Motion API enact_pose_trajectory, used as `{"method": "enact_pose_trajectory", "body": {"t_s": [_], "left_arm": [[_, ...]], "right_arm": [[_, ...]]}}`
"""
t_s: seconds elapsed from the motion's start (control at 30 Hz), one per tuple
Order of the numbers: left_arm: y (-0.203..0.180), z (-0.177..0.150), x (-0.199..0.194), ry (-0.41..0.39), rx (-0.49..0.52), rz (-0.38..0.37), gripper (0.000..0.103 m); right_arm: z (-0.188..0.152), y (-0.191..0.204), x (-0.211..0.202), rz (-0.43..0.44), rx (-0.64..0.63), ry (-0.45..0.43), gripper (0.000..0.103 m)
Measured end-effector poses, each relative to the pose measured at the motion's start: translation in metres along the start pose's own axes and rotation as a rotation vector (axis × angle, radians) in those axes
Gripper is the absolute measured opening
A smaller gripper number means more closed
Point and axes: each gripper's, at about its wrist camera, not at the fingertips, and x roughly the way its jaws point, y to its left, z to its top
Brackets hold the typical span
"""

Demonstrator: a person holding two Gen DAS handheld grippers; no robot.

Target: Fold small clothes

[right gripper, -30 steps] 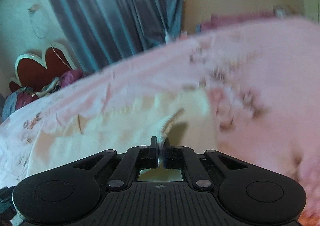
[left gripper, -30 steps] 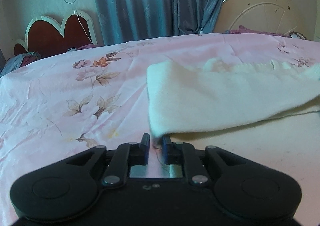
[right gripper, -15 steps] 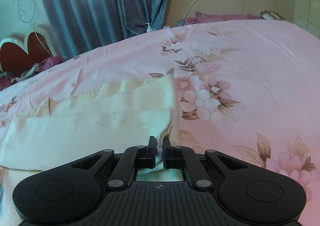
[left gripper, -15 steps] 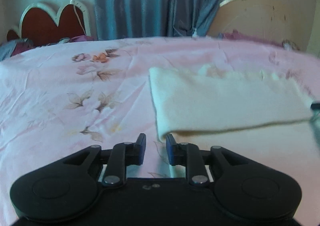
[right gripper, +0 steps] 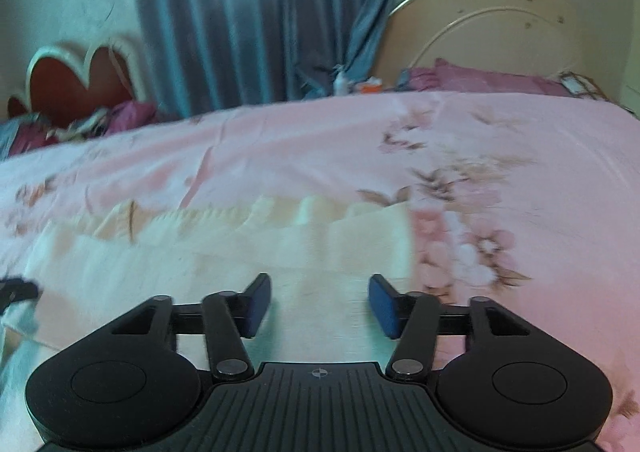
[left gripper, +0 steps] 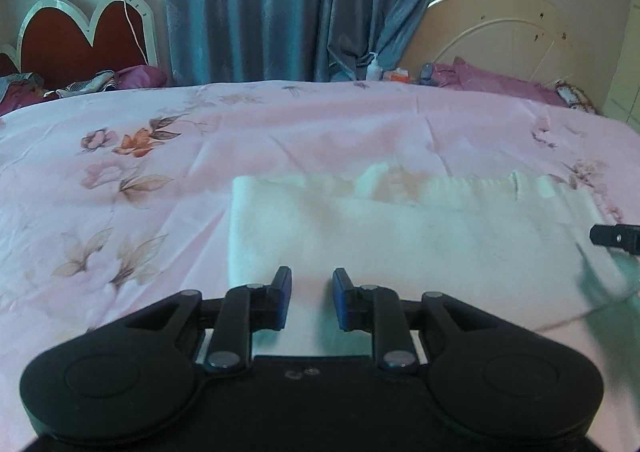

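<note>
A cream white knitted garment point(left gripper: 400, 236) lies folded flat on the pink floral bedsheet point(left gripper: 120, 192); it also shows in the right wrist view point(right gripper: 224, 264). My left gripper point(left gripper: 310, 284) is open and empty, just above the garment's near left edge. My right gripper point(right gripper: 319, 292) is wide open and empty, over the garment's near right part. A fingertip of the right gripper point(left gripper: 616, 238) shows at the right edge of the left wrist view. A dark tip of the left gripper point(right gripper: 16, 290) shows at the left edge of the right wrist view.
A red heart-shaped headboard point(left gripper: 80, 36) and blue curtains point(left gripper: 300, 4) stand behind the bed. A cream arched headboard point(left gripper: 504, 32) with purple bedding point(left gripper: 500, 82) is at the back right. Small bottles point(left gripper: 374, 70) sit near the curtain.
Both grippers have let go of the garment and opened. The lifted fold now lies flat on the bed. The right gripper has opened wide; the left has moved over the garment's edge.
</note>
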Motion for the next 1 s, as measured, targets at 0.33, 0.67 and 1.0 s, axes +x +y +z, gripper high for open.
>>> {"method": "enact_pose_trajectory", "body": {"t_s": [0.33, 0.67, 1.0], "left_arm": [[0.016, 0.005, 0.02, -0.006, -0.047, 0.013, 0.026], [0.026, 0.015, 0.035, -0.019, -0.067, 0.033, 0.027], [0.023, 0.007, 0.027, -0.042, -0.03, 0.042, 0.027]], "right_arm": [[-0.002, -0.014, 0.023, -0.072, -0.041, 0.014, 0.049], [-0.001, -0.035, 0.023, -0.076, -0.017, 0.024, 0.049], [-0.009, -0.043, 0.013, -0.038, 0.004, 0.037, 0.045]]}}
